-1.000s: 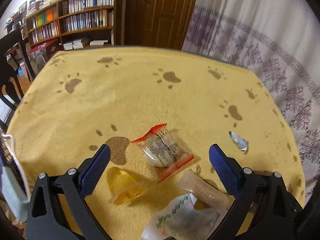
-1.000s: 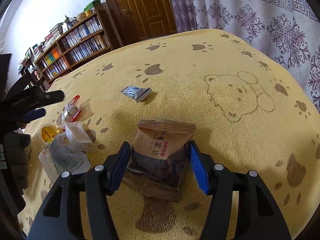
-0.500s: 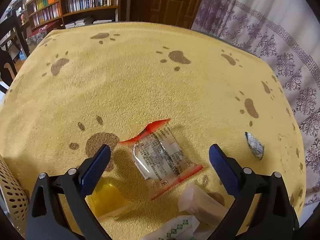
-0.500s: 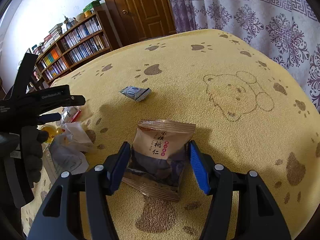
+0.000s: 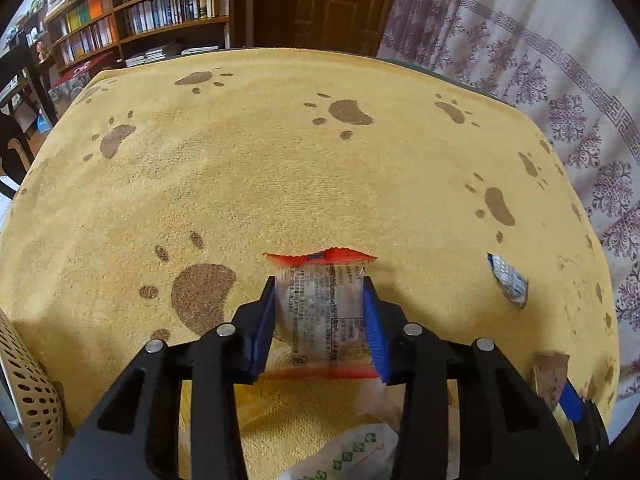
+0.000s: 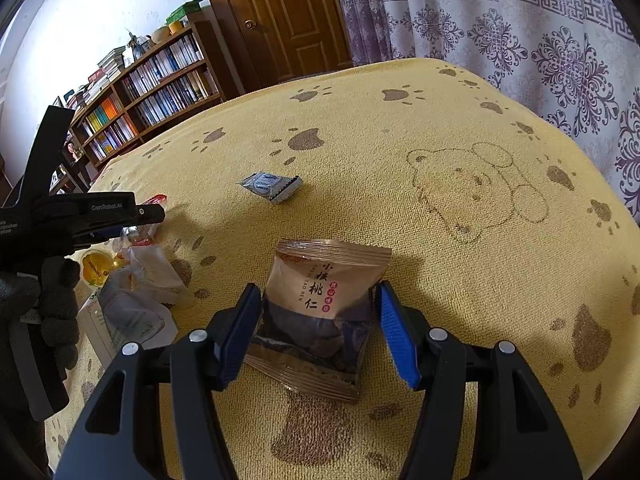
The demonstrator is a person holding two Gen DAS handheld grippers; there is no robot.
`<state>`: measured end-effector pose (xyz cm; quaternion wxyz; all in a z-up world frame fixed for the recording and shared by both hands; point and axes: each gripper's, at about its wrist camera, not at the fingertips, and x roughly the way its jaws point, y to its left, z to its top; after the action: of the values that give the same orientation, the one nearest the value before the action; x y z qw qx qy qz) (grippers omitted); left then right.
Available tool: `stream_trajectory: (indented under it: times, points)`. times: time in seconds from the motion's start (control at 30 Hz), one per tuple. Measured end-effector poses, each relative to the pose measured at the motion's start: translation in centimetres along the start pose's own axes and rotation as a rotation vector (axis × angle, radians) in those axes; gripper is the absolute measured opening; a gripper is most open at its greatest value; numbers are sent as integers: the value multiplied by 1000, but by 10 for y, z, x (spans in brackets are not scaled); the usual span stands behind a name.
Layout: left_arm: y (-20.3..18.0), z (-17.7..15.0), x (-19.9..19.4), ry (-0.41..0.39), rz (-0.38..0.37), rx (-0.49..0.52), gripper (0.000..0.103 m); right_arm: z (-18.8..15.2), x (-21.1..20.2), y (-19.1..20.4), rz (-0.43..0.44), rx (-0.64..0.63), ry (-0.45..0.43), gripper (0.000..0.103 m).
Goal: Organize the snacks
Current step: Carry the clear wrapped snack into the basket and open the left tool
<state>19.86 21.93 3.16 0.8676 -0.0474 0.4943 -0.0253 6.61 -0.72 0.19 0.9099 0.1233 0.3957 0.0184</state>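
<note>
Both tongs hold a snack. Left tongs [image 5: 320, 312] pinch a clear red-edged packet [image 5: 320, 304] by its sides, over the yellow paw-print cloth [image 5: 280, 160]. Right tongs [image 6: 320, 320] straddle a brown pouch [image 6: 324, 292]; the jaws sit against its sides, though whether they grip firmly I cannot tell.

Little looks done, by my judgement: a perforated basket [image 5: 28, 380] shows at the left edge of the left view, its inside hidden, so nothing can be counted as stored.

Count, near to far, from the right view:
- one brown pouch, in the right tongs;
- one white wrapper with green print [image 6: 128, 320] and one crumpled clear wrapper [image 6: 156, 268], touching in a pile;
- one yellow jelly cup [image 6: 96, 268] just beside them;
- one red-edged packet, in the left tongs;
- one small blue-silver sachet [image 6: 272, 186], lying apart, farther out.

Six snacks remain out.
</note>
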Motion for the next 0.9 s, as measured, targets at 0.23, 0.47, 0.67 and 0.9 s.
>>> stream_trajectory:
  times: [0.23, 0.47, 0.67, 0.9]
  points:
    - [-4, -4, -21, -40, -24, 11, 38, 0, 0, 0, 0, 0, 0, 60]
    - [-7, -4, -52, -99, -61, 23, 37, 0, 0, 0, 1, 1, 0, 60]
    - [-8, -6, -70, -132, -85, 24, 37, 0, 0, 0, 1, 0, 0, 60]
    - [-2, -10, -104, -201, -110, 13, 37, 0, 0, 0, 1, 0, 0, 60]
